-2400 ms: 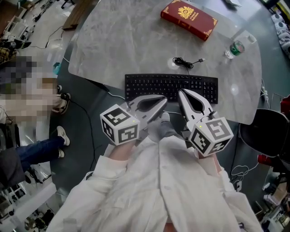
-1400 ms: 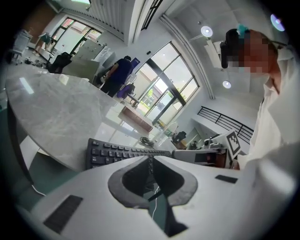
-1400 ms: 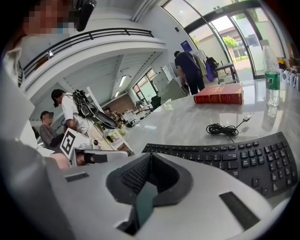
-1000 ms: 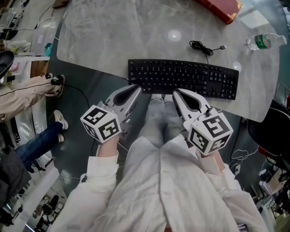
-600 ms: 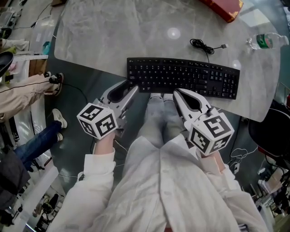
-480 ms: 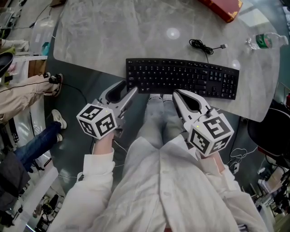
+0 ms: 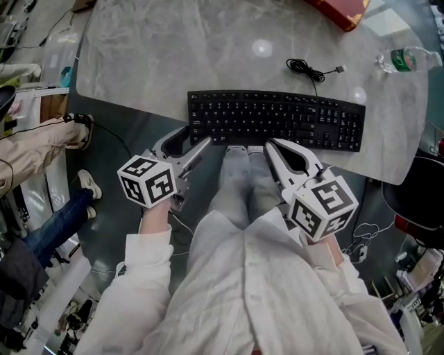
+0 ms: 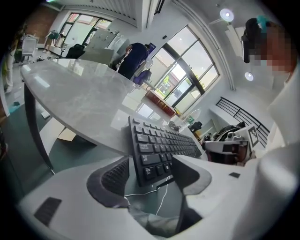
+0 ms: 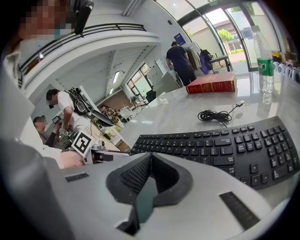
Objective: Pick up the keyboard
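Two tools were at the near edge of the counter (image 7: 208, 48), and the black keyboard (image 7: 277, 119) lay flat along that edge, untouched, its near left corner hanging out past the rim. Behind it were a coiled black cable (image 7: 305, 69), a red book (image 7: 343, 10) and a water bottle (image 7: 402, 60), all well clear of it.

My left tool (image 7: 196, 135) had just been opening and stood wide. In the left gripper view the keyboard's overhanging corner (image 8: 154, 161) showed in the gap of the left tool (image 8: 150, 164), but neither pad pressed on it. My right tool (image 7: 272, 143) was closed tight with nothing in it, its tip just short of the middle of the near edge; its own view looked over the shut tool (image 9: 149, 157) onto the keys (image 9: 220, 145).

I judged this the approach to the grasp. To do it well, I would have used the overhang: roll the left tool so that one pad could go above the keys and one beneath the corner, push in deep enough to catch the frame rather than a keycap, then close. One corner alone would let so long a board sag and twist, so the right tool needed to open and take the near edge further right before any lift, and both should rise together, level.
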{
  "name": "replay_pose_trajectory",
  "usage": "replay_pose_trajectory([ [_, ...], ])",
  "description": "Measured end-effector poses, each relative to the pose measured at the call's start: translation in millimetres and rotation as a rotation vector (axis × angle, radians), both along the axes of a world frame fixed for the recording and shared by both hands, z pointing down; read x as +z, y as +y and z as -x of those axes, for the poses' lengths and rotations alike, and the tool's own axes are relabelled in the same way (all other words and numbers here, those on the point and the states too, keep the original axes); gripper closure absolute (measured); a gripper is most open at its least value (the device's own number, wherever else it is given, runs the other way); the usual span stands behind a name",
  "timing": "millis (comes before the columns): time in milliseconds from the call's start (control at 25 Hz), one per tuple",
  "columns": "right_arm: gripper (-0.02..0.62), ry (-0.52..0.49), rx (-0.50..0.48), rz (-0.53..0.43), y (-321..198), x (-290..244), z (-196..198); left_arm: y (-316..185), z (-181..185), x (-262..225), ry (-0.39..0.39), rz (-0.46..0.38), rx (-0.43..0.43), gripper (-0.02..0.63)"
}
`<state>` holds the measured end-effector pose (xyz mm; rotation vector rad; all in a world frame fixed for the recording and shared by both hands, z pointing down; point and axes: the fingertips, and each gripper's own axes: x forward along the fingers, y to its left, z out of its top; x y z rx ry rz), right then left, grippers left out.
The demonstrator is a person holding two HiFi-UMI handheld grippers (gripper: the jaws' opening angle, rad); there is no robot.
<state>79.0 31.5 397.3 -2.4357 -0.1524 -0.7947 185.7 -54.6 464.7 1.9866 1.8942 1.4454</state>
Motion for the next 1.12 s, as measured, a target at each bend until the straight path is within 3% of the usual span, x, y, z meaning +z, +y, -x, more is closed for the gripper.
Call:
replay_pose_trajectory([
  [640,0.565,-0.01,0.047,-0.001,18.6,4.7,9.6,10.7,9.6,16.3,-0.082,-0.036,0.054,0.333],
  [880,0.565,-0.049,0.077,0.067,35.9,7.8,23.9,11.5,11.1,20.2,-0.138,-0.039,0.037,0.333],
  [1120,0.565,-0.054,0.12,0.06,47.0,9.8,34.8,13.4,11.1,20.9,-0.16,-0.037,0.047,0.341],
])
